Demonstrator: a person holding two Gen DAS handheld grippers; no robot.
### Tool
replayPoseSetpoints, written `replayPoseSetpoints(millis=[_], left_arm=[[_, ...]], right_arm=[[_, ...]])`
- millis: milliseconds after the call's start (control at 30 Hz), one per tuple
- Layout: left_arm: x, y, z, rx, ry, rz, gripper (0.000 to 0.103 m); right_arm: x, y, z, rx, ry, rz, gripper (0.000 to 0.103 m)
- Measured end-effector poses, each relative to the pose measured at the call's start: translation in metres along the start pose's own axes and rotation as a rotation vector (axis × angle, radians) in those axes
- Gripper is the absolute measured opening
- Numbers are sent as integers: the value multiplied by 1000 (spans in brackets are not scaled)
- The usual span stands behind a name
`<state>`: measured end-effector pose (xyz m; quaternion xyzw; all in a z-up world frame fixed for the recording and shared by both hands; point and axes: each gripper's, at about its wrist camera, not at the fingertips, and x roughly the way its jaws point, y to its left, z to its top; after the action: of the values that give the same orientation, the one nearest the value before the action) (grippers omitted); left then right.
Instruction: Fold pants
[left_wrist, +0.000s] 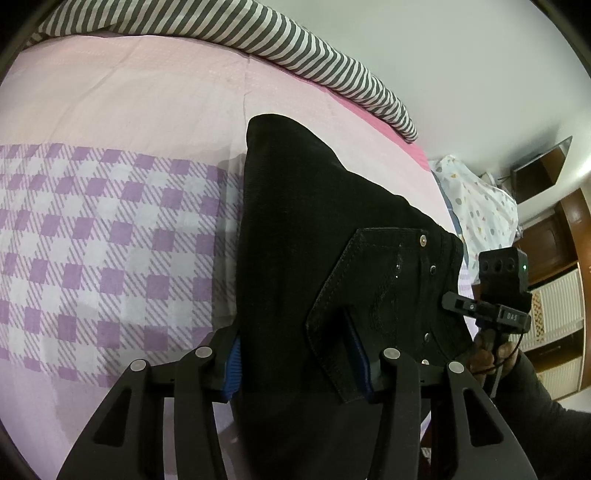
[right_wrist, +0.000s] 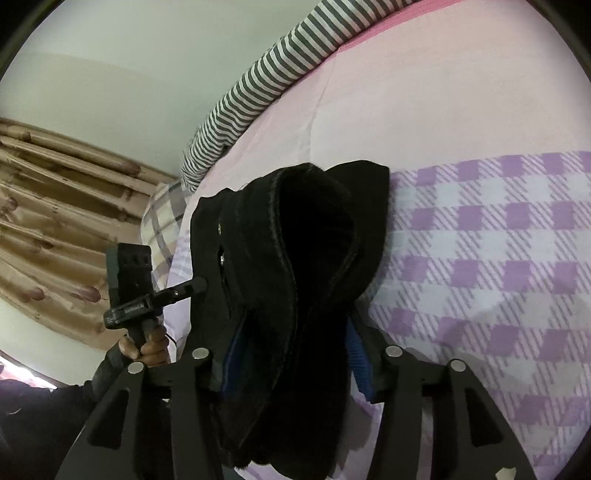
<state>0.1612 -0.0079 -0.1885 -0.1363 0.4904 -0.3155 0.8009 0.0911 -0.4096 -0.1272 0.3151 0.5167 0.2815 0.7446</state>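
Jaws of the left gripper (left_wrist: 295, 363) stand fairly wide with the black jeans (left_wrist: 314, 258) bunched between the blue pads; whether they press the cloth I cannot tell. Jaws of the right gripper (right_wrist: 291, 363) likewise straddle a thick fold of the jeans (right_wrist: 295, 277). Held between both grippers, the jeans lie on the bed (left_wrist: 110, 240), long axis running away from the grippers toward the striped pillow (left_wrist: 295, 48). Beyond the waistband sits a spotted white cloth (left_wrist: 476, 199). Curtains (right_wrist: 48, 221) hang beside the bed. Rivets and a stitched back pocket (left_wrist: 369, 302) show on the dark denim.
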Motion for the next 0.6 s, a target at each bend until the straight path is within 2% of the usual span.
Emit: replayPoseSetpoints(millis=[67,133,300,433,600], left_arm=[[0,-4,0,-7,-4,26,48],[2,-12,1,-2,-3,86,45],[4,-35,2,64,-12,204,29],[0,-46,3,86,-25,233,18],[-9,-59,1,139,-42,269,16]], right_arm=[[-2,-3,-4,82,-29,6,32],[-7,0,-8,106,-58,-16,28],[-12,26,-12,132,-107,-84,23],[-15,41,-10,136,-127,-111,23],[-17,60,-9,142,-146,-96,22]])
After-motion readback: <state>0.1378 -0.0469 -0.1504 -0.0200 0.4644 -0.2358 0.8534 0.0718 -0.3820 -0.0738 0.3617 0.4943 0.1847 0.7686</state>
